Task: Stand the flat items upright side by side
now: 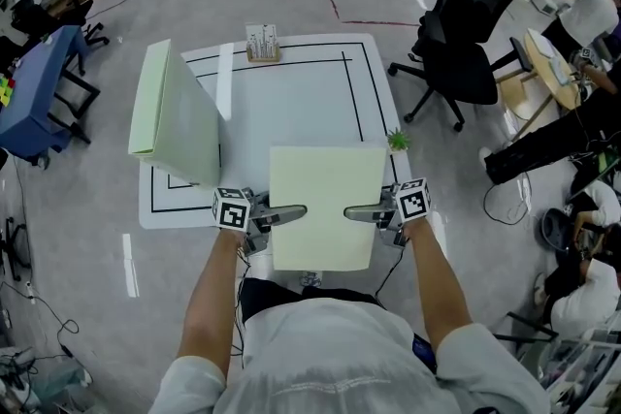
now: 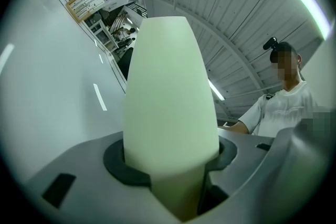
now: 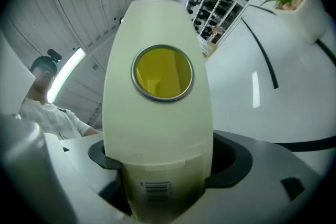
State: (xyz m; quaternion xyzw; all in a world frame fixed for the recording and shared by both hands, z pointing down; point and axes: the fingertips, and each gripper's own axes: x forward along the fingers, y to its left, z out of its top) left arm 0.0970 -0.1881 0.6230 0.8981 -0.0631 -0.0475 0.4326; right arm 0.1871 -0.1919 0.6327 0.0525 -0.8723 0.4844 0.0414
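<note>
Spanning the 6 o'clock edge of the surface [image 1: 291,102], one pale green binder [image 1: 320,189] is held flat, broad face up, its near part overhanging that edge. Whether its far part rests on the surface cannot be told.

Left claw [image 1: 291,211]: entered from 9 o'clock of the binder, pointing level. It is closed partway onto the binder's thinner plain edge, which fills the gap between the dark pads in the left gripper view.

Right claw [image 1: 357,211]: entered from 3 o'clock, facing the left claw. It is set wide and closed on the thick spine, with pads seen against both faces in the right gripper view. A metal-rimmed finger hole [image 3: 163,72] showing yellow is noted on the spine, with a barcode label [image 3: 156,189] below it, down between the jaws.

Second binder [image 1: 179,116]: same pale green, stood on edge at 9 o'clock of the surface, close to the held binder but not touching it.

Other items:
- Surface: white, marked with a black rectangular line [image 1: 354,92].
- Small wooden holder [image 1: 262,44]: at 12 o'clock, contents too small to identify.
- Small green plant [image 1: 398,142]: at 3 o'clock, just beside the held binder's far right corner.
- Black office chair [image 1: 466,44]: on the floor at 2 o'clock, well apart from the surface.
</note>
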